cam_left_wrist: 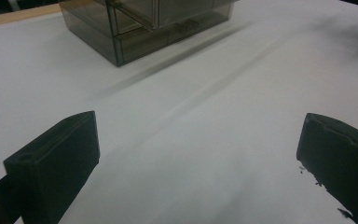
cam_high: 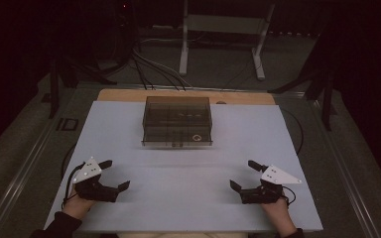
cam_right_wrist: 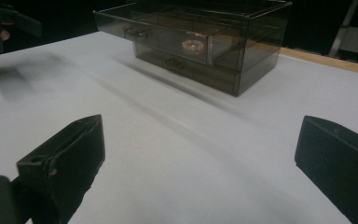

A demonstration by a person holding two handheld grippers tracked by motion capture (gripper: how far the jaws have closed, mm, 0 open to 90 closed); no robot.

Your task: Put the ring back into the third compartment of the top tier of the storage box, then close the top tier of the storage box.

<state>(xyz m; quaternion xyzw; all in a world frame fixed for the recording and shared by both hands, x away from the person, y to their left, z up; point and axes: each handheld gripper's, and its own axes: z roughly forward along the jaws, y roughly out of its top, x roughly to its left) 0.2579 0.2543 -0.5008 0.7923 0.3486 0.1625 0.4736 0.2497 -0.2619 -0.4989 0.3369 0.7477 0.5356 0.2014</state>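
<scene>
Jaws spread wide on both grippers, empty, the drawer box (cam_high: 177, 121) well ahead: approach its handle squarely.

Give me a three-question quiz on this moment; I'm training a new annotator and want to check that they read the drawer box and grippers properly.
1. True or false: the left gripper is shut on the smoky clear drawer box.
2. Where does the small ring lie?
A. on the white table cover
B. in the upper drawer, which is pulled partly out
C. between the jaws of the right gripper
3. Fill in: both grippers rest near the ____ edge of the table, one at each side.

Key
1. False: its jaws stand wide apart, well short of the box.
2. B
3. near (the person's side)
</scene>
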